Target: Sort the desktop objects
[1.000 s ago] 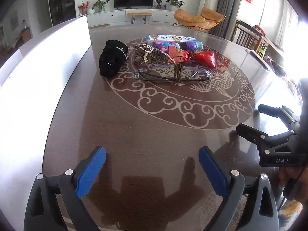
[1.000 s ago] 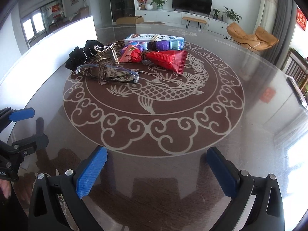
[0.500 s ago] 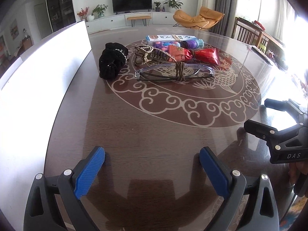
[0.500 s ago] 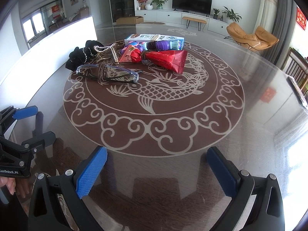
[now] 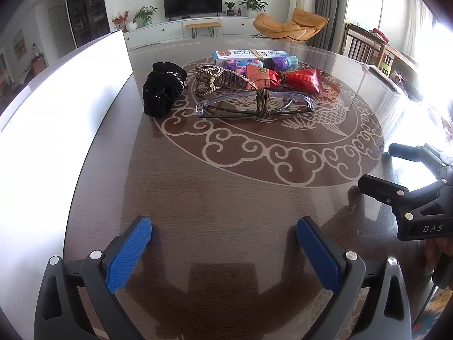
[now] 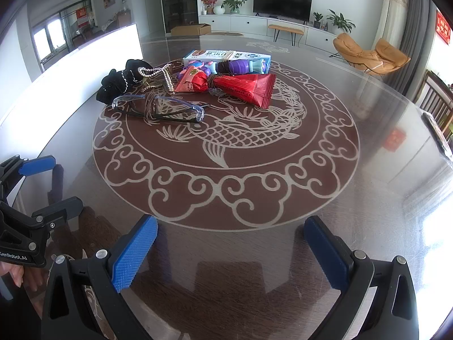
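Hovering low over the near edge of the round desk [image 5: 226,198], the left gripper [image 5: 223,243] is holding its jaws wide apart with nothing between the blue pads. The right gripper [image 6: 229,243] is standing just beside it, likewise spread wide and gripping nothing. Both are pointing toward a cluster of things lying well apart from them on the far side of the desk's fish pattern. Nearest in that cluster, a pair of clear glasses [image 5: 254,104] is lying folded with a brown cord tied around its middle. A black scrunchie [image 5: 162,90] is resting to the left of it, beside a beaded hair clip [image 5: 218,80]. Behind these, red snack packets [image 6: 243,86] are lying tied together, touching a purple toy [image 6: 240,66] and a long white box [image 6: 223,55]. A white board [image 5: 70,90] is standing along the desk's left edge.
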